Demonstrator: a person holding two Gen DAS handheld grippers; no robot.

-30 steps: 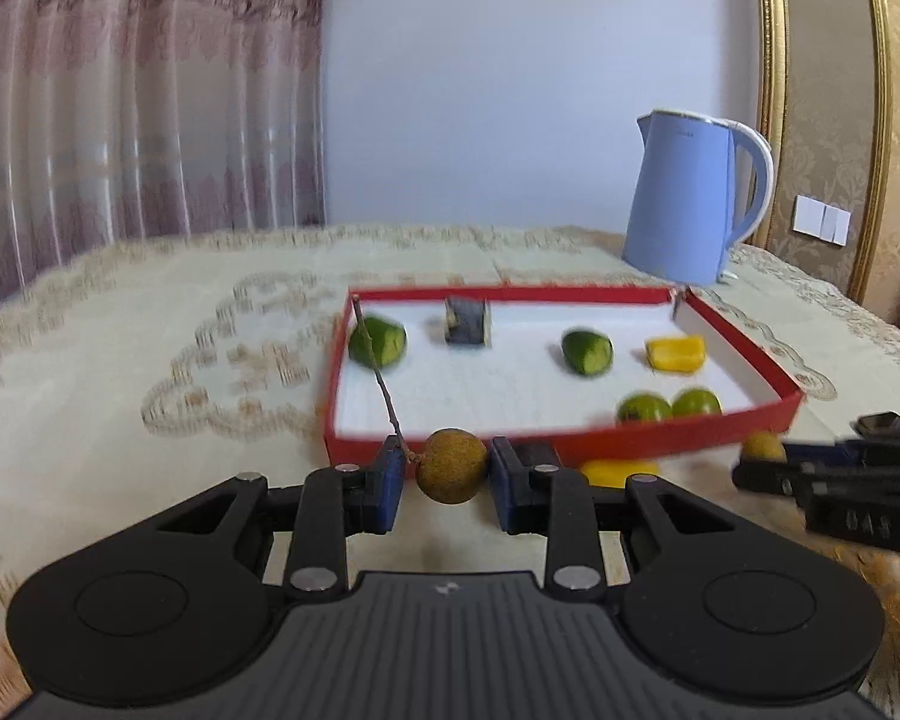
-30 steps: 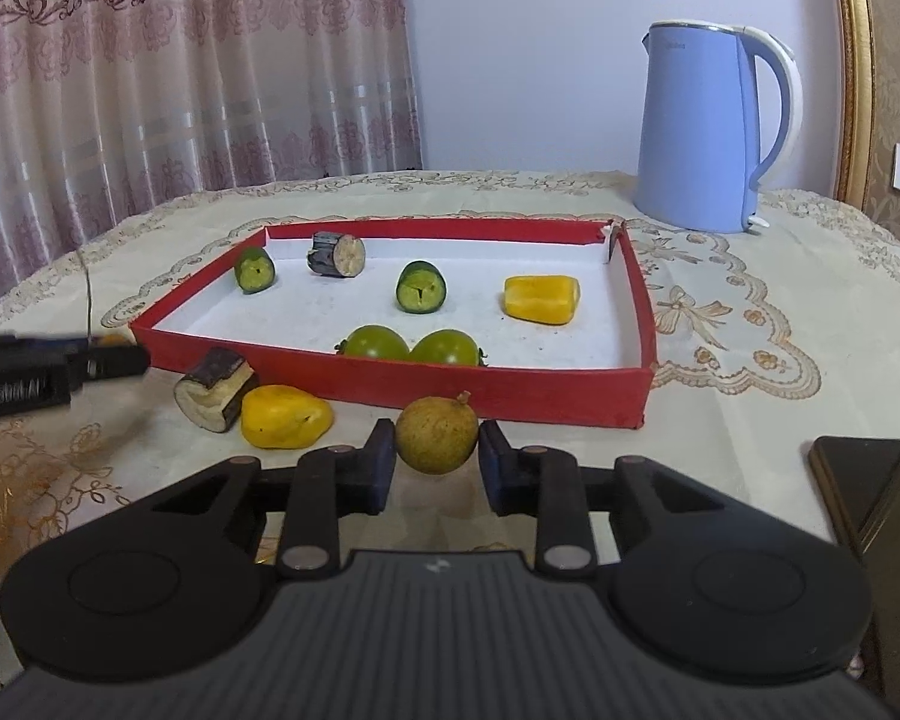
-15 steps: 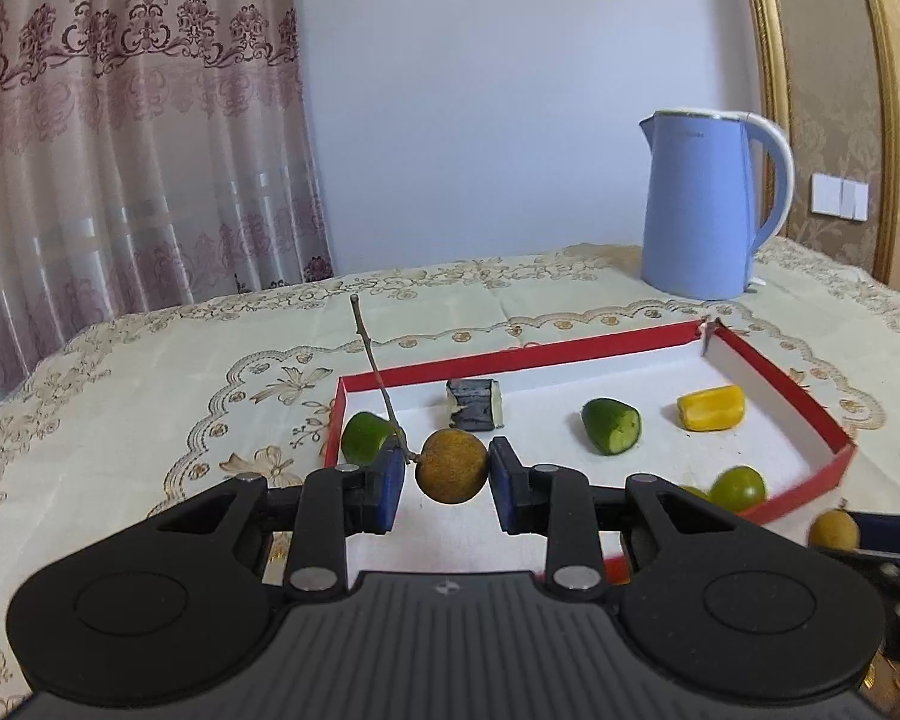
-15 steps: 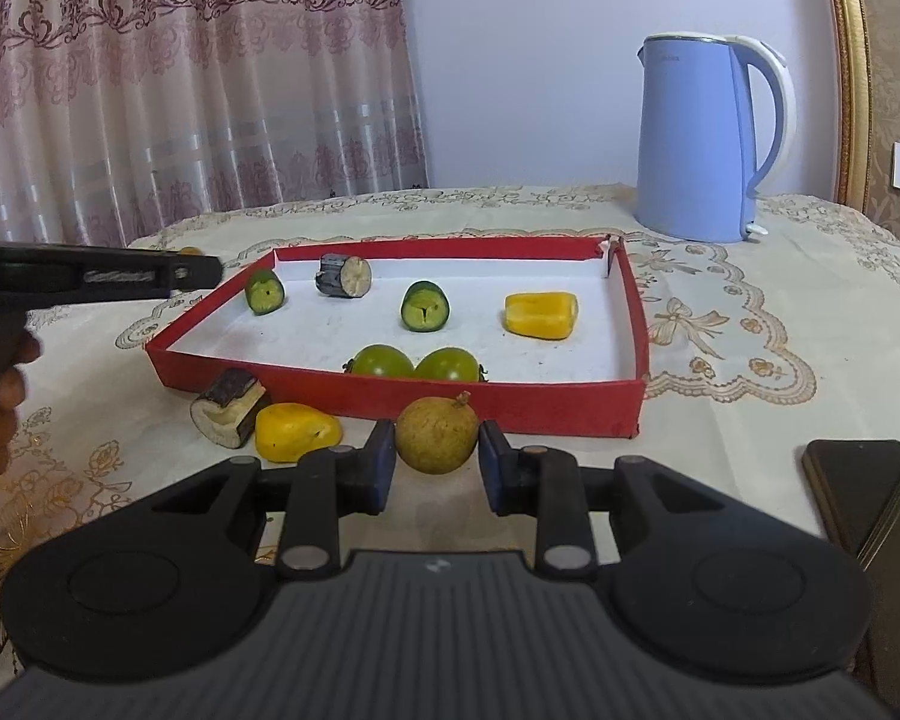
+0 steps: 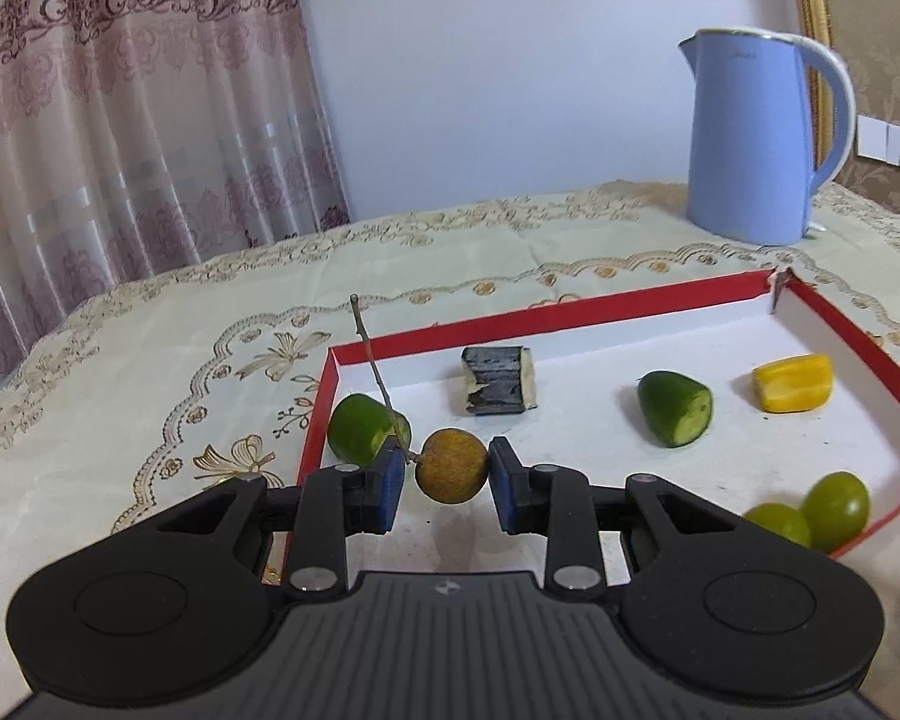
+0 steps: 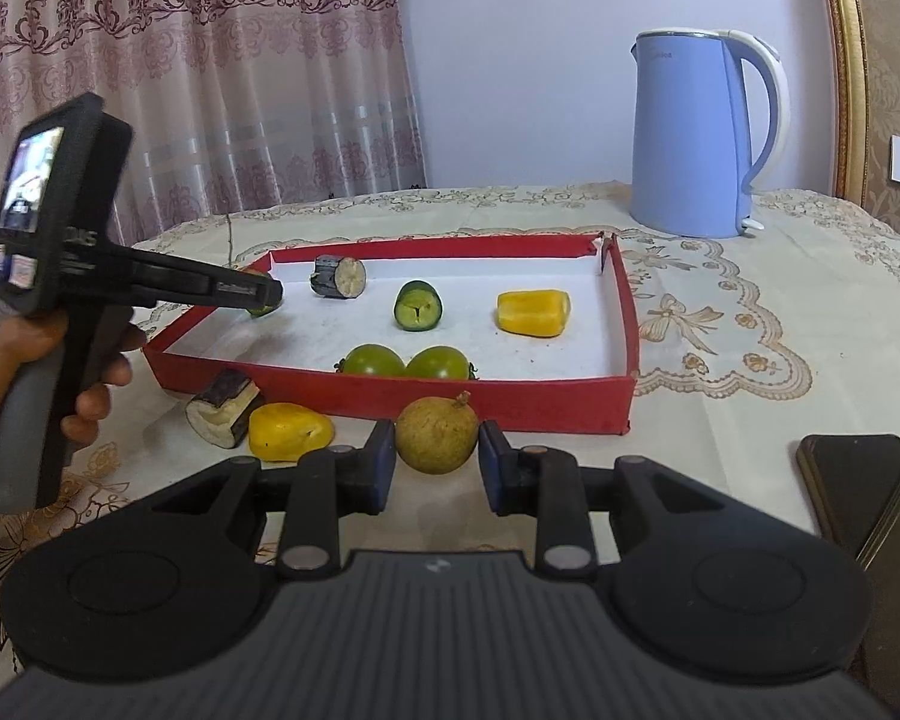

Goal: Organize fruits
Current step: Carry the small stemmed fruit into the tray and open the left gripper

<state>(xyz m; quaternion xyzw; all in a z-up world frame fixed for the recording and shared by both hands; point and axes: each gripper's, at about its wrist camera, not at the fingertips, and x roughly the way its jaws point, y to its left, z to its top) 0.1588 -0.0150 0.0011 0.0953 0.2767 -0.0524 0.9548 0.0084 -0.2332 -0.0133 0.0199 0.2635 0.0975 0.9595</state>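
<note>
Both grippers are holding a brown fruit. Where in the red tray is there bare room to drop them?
Red tray: bare floor in the front-left, between the eggplant piece, the cucumber piece and the green tomatoes; also front-right, below the yellow pepper. The left back corner is crowded by the left gripper.

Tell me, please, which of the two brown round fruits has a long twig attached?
The one in the left gripper: that fruit carries a long thin twig. The right gripper's fruit shows only a short stub.
</note>
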